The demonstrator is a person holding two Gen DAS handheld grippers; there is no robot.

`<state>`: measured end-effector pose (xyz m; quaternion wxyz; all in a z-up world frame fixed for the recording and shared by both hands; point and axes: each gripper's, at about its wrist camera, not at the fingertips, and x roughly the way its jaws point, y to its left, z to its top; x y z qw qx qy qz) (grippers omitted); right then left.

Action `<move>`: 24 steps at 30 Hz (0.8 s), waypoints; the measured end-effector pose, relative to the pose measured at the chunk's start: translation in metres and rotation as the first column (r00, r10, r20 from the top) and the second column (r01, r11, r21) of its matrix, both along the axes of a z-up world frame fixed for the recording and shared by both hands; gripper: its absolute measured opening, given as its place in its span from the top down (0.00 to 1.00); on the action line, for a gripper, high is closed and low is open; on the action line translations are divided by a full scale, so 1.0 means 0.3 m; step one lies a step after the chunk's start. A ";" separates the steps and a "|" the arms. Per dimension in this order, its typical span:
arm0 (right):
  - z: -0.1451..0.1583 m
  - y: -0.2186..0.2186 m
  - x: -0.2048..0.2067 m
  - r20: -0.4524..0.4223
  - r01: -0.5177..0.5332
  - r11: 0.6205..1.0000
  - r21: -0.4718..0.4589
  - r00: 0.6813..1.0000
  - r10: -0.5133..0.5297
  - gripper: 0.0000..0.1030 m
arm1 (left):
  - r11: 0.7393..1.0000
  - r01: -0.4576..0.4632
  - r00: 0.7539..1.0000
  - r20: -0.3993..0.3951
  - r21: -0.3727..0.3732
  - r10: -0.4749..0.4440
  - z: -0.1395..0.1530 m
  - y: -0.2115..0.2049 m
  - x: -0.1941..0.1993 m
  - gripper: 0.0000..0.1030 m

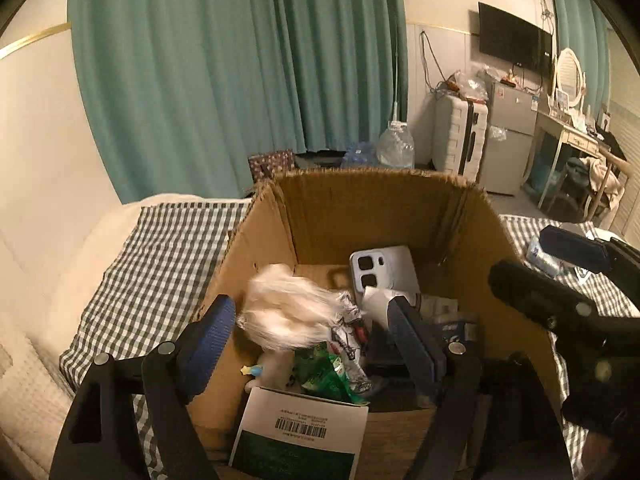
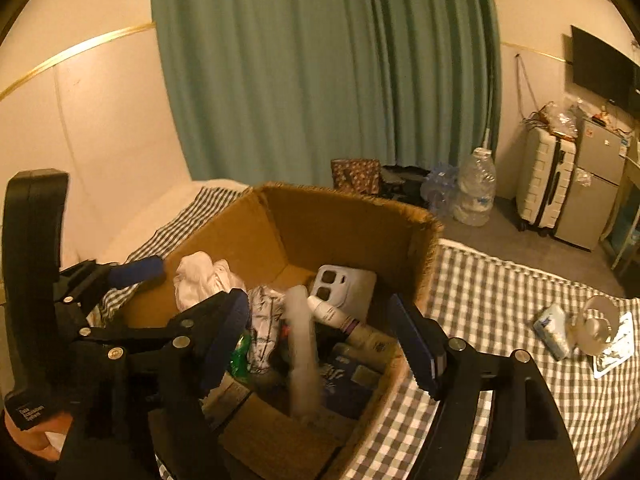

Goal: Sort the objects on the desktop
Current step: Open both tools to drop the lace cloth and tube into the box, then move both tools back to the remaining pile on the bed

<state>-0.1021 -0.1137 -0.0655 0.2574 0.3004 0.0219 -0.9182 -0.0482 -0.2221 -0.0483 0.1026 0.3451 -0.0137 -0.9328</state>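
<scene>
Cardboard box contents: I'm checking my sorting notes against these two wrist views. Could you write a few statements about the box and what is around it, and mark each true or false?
1. The cardboard box stands on a checked cloth. True.
2. Both grippers are shut on items. False: the left gripper and the right gripper are open, over the box.
3. A white phone case leans against the box's inner wall. True.
4. The box is empty. False: it holds a white fluffy item, a green packet and more.
5. A tissue pack lies on the cloth outside the box. True.
</scene>
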 end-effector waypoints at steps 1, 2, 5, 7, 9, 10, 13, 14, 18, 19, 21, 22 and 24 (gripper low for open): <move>0.011 0.010 0.003 -0.006 0.007 1.000 -0.001 1.000 -0.007 0.29 | 1.000 0.001 1.000 -0.004 -0.003 -0.001 0.009 0.005 0.005 0.21; 0.024 0.023 0.011 -0.016 0.017 1.000 -0.001 1.000 -0.017 0.29 | 1.000 0.002 1.000 -0.010 -0.007 -0.002 0.018 0.011 0.010 0.21; 0.068 0.061 0.033 -0.046 0.048 0.999 -0.010 0.998 -0.048 0.27 | 1.000 0.009 0.999 -0.030 -0.010 -0.009 0.056 0.033 0.025 0.10; 0.102 0.087 0.061 -0.066 0.062 0.998 -0.015 0.996 -0.063 0.22 | 1.000 0.012 0.998 -0.056 -0.011 -0.013 0.089 0.052 0.039 0.05; 0.143 0.116 0.096 -0.101 0.082 0.996 -0.021 0.991 -0.084 0.15 | 1.000 0.017 0.996 -0.082 -0.008 -0.018 0.126 0.077 0.057 0.01; 0.162 0.133 0.111 -0.116 0.093 0.995 -0.025 0.989 -0.095 0.13 | 1.000 0.019 0.995 -0.095 -0.007 -0.019 0.145 0.095 0.066 0.00; 0.218 0.186 0.161 -0.164 0.122 0.992 -0.044 0.978 -0.128 0.05 | 1.000 0.025 0.993 -0.117 -0.014 -0.026 0.195 0.143 0.087 0.00; 0.233 0.203 0.176 -0.178 0.132 0.990 -0.048 0.974 -0.139 0.00 | 0.999 0.033 0.992 -0.123 -0.013 -0.035 0.210 0.160 0.094 0.00; 0.294 0.275 0.233 -0.231 0.184 0.982 -0.043 0.954 -0.189 0.00 | 0.999 0.051 0.988 -0.147 0.007 -0.050 0.254 0.216 0.117 0.00; 0.305 0.293 0.242 -0.239 0.201 0.979 -0.040 0.949 -0.205 0.00 | 0.998 0.054 0.987 -0.150 0.012 -0.051 0.261 0.232 0.122 0.00; 0.326 0.334 0.257 -0.251 0.230 0.973 -0.038 0.940 -0.232 0.00 | 0.998 0.060 0.986 -0.155 0.020 -0.057 0.276 0.266 0.132 0.00; 0.335 0.356 0.264 -0.254 0.240 0.970 -0.039 0.936 -0.242 0.00 | 0.998 0.065 0.986 -0.158 0.022 -0.061 0.283 0.284 0.136 0.00; 0.351 0.405 0.277 -0.262 0.264 0.963 -0.048 0.928 -0.267 0.00 | 0.997 0.077 0.983 -0.167 0.023 -0.072 0.298 0.320 0.144 0.00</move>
